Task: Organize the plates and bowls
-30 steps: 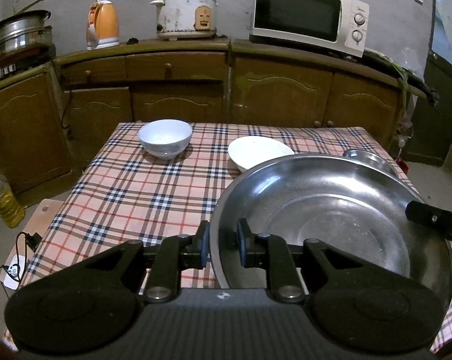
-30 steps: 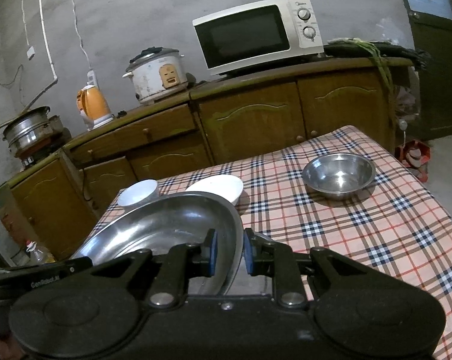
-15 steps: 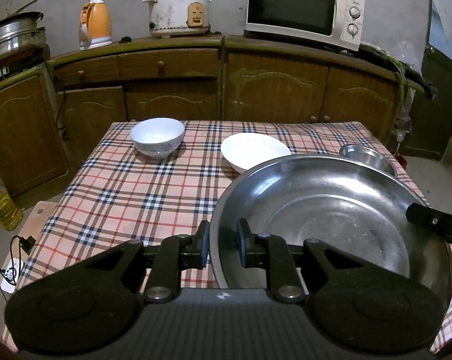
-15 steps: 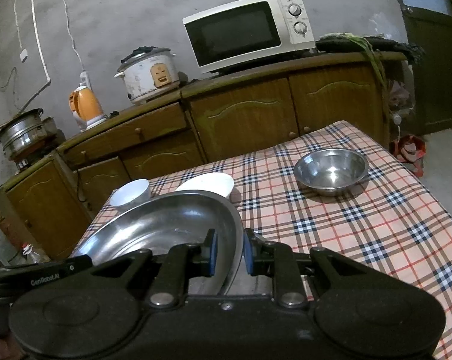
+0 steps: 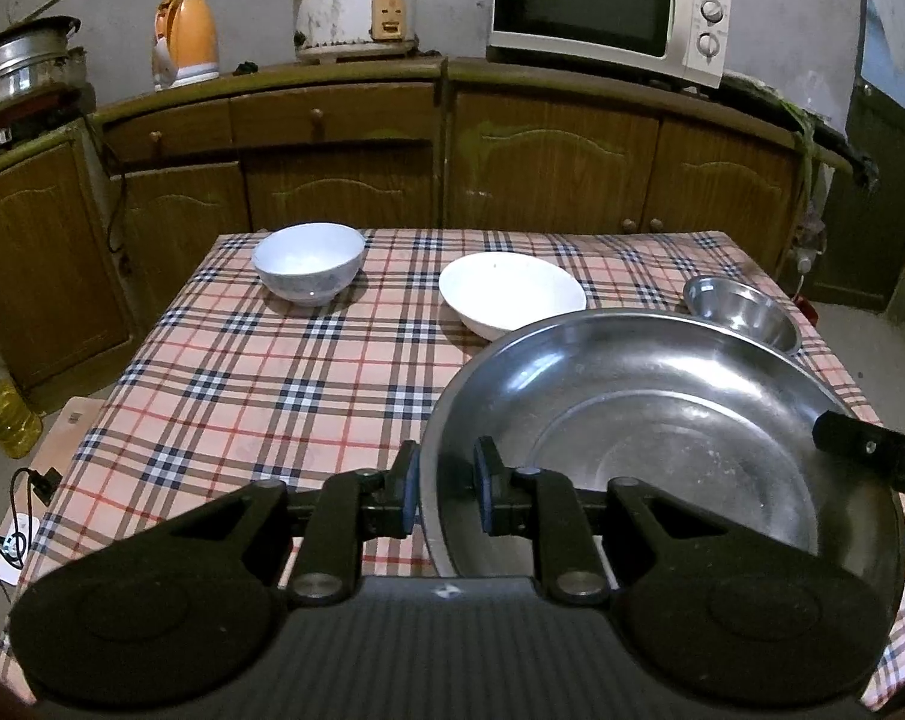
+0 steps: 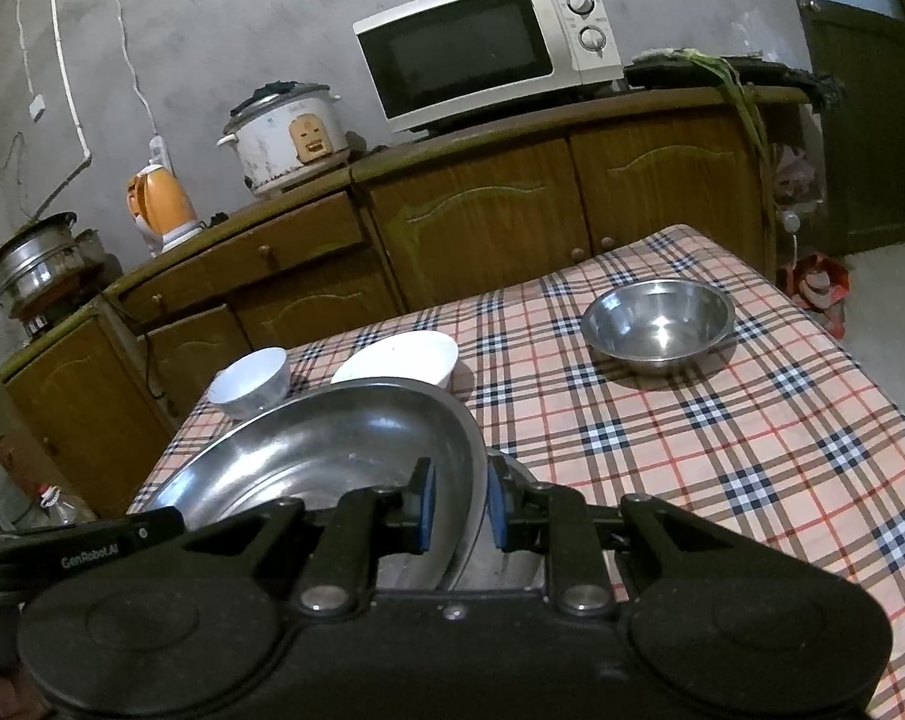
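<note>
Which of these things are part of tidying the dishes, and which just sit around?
Part of the job:
large steel basin
small steel bowl
white deep bowl
white shallow bowl

Just around:
white microwave
white rice cooker
orange kettle

left gripper (image 5: 446, 492): black, blue pads, silver screws | right gripper (image 6: 460, 504): same, "GenRobot.AI" lettering

The left gripper (image 5: 446, 489) is clamped on the near left rim of a large steel basin (image 5: 662, 438), while the right gripper's finger (image 5: 872, 459) reaches onto its right rim. Farther across the plaid tablecloth (image 5: 260, 384) stand a white bowl (image 5: 308, 261) at far left, a wider white bowl (image 5: 512, 291) just beyond the basin, and a small steel bowl (image 5: 743, 312) at right.
</note>
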The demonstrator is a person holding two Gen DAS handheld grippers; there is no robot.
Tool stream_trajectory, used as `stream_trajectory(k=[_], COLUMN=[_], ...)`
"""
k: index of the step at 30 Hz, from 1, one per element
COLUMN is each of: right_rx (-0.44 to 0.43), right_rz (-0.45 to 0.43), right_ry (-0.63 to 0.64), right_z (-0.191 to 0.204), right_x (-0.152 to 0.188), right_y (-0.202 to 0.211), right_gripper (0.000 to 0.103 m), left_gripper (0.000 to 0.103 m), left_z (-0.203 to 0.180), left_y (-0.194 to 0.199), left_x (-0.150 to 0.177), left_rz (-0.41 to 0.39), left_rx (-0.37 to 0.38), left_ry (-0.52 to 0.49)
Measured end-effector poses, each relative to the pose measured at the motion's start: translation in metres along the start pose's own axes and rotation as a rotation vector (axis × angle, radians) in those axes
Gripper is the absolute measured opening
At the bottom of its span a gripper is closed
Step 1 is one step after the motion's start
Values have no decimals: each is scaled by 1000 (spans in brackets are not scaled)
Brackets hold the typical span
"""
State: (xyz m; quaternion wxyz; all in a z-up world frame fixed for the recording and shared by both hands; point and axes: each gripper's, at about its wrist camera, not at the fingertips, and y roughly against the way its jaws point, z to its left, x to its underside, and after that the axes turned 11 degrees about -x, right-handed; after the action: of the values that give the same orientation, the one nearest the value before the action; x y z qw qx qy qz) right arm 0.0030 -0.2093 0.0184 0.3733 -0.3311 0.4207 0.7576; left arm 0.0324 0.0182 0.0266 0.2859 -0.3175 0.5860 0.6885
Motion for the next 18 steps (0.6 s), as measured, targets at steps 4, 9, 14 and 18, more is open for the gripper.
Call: stream_trajectory(k=[4,9,14,18], right_rx=[7,17,21,13], right_rz=[8,16,24,27], right_ry=[-9,-11,-26,-30], right_z=[-4,-8,-18,-23], right_x=[2,3,3,1], right_y=[-4,-14,-29,-43], right_gripper=[25,25,25,25], left_gripper=[19,19,19,20], left_z=[-3,-5,-10,-12], left_y=[-5,-16,-28,-42], left_x=[1,0,-2,-2], left_rz=[-2,-6,-19,-8], left_rx=[5,14,17,13], left_ry=[-9,-12,-29,-35])
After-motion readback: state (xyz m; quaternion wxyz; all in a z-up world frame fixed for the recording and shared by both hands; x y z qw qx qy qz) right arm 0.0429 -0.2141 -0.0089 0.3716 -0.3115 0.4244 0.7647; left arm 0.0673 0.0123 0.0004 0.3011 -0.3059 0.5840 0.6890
